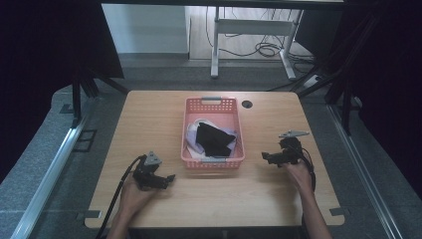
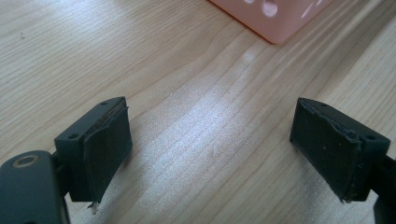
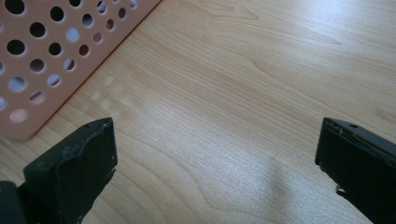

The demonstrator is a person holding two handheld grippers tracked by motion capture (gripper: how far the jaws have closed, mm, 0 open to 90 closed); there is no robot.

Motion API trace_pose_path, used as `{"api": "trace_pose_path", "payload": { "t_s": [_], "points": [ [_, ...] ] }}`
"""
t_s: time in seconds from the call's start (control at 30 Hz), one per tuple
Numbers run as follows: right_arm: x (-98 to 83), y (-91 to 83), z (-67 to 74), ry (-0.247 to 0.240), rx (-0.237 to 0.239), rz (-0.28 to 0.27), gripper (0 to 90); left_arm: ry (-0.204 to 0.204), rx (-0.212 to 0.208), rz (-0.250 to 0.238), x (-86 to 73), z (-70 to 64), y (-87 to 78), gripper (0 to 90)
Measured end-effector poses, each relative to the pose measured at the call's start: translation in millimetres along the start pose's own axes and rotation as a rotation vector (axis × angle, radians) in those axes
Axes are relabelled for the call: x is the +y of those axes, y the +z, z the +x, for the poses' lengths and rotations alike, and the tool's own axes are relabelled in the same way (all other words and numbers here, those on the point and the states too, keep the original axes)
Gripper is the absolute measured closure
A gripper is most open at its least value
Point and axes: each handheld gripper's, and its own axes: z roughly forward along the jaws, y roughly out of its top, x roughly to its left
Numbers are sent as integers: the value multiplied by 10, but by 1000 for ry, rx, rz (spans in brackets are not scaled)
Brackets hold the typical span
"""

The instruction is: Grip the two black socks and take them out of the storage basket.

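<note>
A pink perforated basket [image 1: 189, 130] stands in the middle of the wooden table [image 1: 149, 117]. Inside it lie a black cloth [image 1: 214, 139] and a pale lilac and white cloth [image 1: 194, 133]. My left gripper [image 1: 166, 179] rests low over the table to the basket's front left, open, with bare wood between its jaws [image 2: 212, 140]. A corner of the basket [image 2: 275, 18] sits ahead of it. My right gripper [image 1: 266, 157] is to the basket's front right, open and empty [image 3: 219, 158], with the basket's wall [image 3: 51, 51] at its left.
A round cable hole [image 1: 247, 104] sits in the table behind the basket's right corner. Beyond the table stand a white desk frame [image 1: 251, 30] and floor cables [image 1: 268, 50]. Black frame posts [image 1: 77, 94] flank both sides.
</note>
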Motion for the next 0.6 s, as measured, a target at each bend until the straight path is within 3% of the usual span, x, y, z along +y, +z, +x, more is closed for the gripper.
{"api": "trace_pose_path", "payload": {
  "t_s": [0.3,0.6],
  "points": [
    [16,-3,25,8,14,-29,0,0,0,0,0,0,0,123],
    [35,-8,39,0,14,-18,0,0,0,0,0,0,0,123]
  ]
}}
